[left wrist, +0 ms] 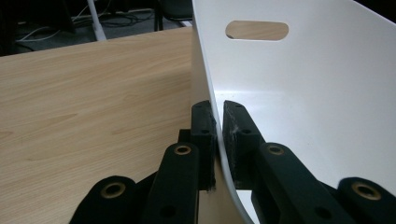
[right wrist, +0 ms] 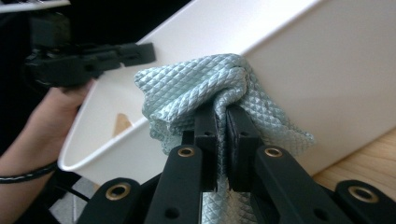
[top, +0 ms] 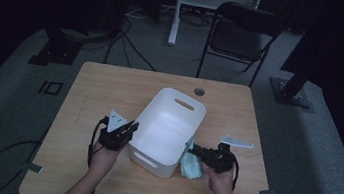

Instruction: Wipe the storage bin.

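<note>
Dim grey carpet surrounds the light wooden worktop [top: 94,97], with a black folding chair [top: 241,33] standing beyond its far edge. At the centre of the worktop sits a white rectangular plastic bin with slotted handles [top: 173,112], taken here as the landmark.

Left tool [top: 128,127]: positioned at the bin's left wall near the front corner. The left gripper view shows its jaws pinching that thin white wall, one pad [left wrist: 204,126] outside and one inside, both touching the plastic.

Right tool [top: 194,151]: positioned at the bin's right front corner. The right gripper view shows its jaws pressed together on a pale blue-green quilted microfibre cloth [right wrist: 205,84], which bunches above the pads and lies against the bin's outer wall just below the rim. In the high view the cloth [top: 191,167] hangs beside the bin's right front corner.

A small white flat plate [top: 237,142] lies on the worktop right of the bin, apart from it.
</note>
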`<state>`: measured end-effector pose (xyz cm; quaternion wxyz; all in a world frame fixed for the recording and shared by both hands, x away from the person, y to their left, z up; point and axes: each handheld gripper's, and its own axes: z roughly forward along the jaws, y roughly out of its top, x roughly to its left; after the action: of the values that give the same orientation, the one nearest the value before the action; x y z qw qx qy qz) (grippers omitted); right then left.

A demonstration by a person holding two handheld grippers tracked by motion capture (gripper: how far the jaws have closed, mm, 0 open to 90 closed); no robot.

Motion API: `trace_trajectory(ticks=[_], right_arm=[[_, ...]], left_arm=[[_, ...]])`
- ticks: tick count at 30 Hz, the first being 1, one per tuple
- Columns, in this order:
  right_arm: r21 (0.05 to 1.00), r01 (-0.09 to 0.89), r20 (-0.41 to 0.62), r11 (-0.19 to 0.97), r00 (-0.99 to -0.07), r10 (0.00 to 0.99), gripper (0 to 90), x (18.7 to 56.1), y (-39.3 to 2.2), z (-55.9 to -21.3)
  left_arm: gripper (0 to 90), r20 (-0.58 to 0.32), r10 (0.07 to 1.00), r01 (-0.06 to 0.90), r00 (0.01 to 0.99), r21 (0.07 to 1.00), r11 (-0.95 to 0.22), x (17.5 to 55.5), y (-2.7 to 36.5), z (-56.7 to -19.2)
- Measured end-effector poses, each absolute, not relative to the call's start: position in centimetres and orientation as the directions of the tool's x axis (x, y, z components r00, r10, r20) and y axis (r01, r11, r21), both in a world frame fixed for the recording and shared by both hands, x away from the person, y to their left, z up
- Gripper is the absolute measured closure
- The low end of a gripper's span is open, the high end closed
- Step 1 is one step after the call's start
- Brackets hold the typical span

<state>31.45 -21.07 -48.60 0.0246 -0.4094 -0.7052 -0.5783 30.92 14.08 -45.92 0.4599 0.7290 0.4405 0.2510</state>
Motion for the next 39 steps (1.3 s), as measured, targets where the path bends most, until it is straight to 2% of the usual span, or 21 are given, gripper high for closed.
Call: trace_trajectory(ticks=[18, 22, 32, 39], right_arm=[[0.687, 0.724, 0.535, 0.052, -0.554, 0.637, 84.8, 34.2, -21.2, -53.8], [0.693, 0.718, 0.525, 0.063, -0.563, 0.638, 84.8, 33.6, -21.1, -53.2], [0.795, 0.606, 0.523, 0.026, -0.707, 0.476, 84.6, 29.9, -21.0, -48.4], [0.787, 0.615, 0.511, 0.052, -0.696, 0.504, 84.7, 29.9, -20.3, -49.4]], left_arm=[[83.3, -0.02, 0.878, 0.406, 0.478, 0.892, -0.2, 30.8, 13.9, -45.9], [83.5, -0.022, 0.882, 0.408, 0.471, 0.892, -0.195, 30.8, 13.9, -45.9], [83.6, -0.022, 0.883, 0.414, 0.468, 0.889, -0.197, 30.8, 13.9, -45.9], [83.3, -0.029, 0.873, 0.411, 0.487, 0.89, -0.2, 30.8, 13.9, -45.9]])
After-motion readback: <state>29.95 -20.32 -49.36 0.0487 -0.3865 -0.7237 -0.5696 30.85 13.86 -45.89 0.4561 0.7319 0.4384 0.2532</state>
